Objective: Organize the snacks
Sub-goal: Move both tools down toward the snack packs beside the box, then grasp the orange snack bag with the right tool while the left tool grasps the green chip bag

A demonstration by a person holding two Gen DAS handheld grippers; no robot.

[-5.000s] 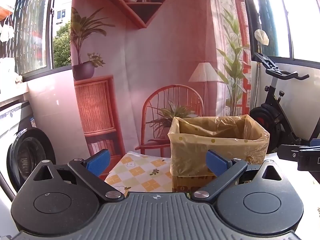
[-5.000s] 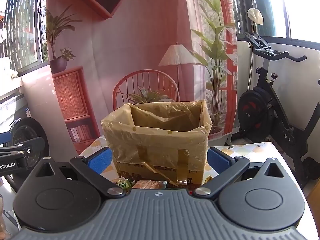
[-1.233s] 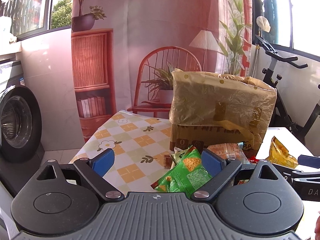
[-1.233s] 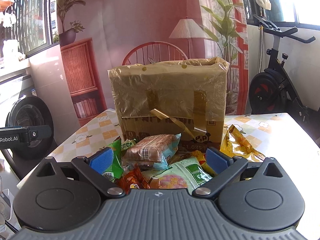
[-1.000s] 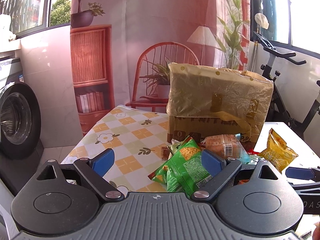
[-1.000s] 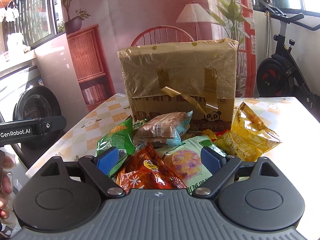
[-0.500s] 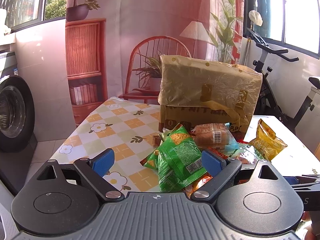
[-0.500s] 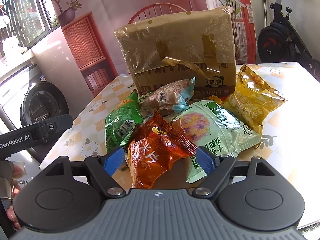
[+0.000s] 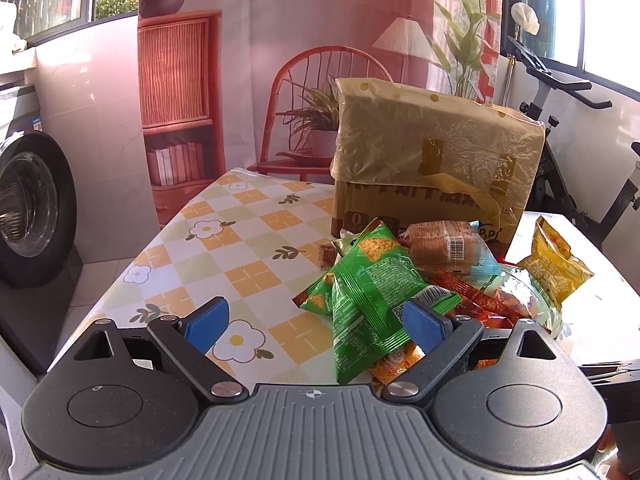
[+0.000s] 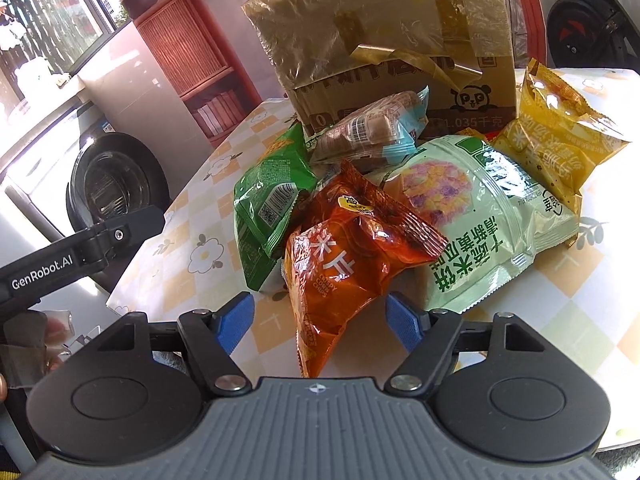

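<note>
The snacks (image 10: 400, 200), heaped on the table (image 10: 560, 300) before the lined box (image 10: 384, 40), are now framed lower centre by the right gripper (image 10: 320, 322), its jaws narrowed yet open around the orange packet (image 10: 344, 256), suggesting an imminent pick, while the left gripper (image 9: 316, 324) is held open.

Right gripper (image 10: 318, 322): my jaws have just been closing, pads not yet pressing anything.
Orange chip bag (image 10: 344, 256): its lower end lies between my blue pads (image 10: 236, 322).
Green bag (image 10: 268, 200): ahead, left of the orange one.
Pale green bag (image 10: 480, 216): ahead-right (printed side up).
Yellow bag (image 10: 556, 136): far right.
Lined box (image 10: 384, 36): behind the pile.
</note>
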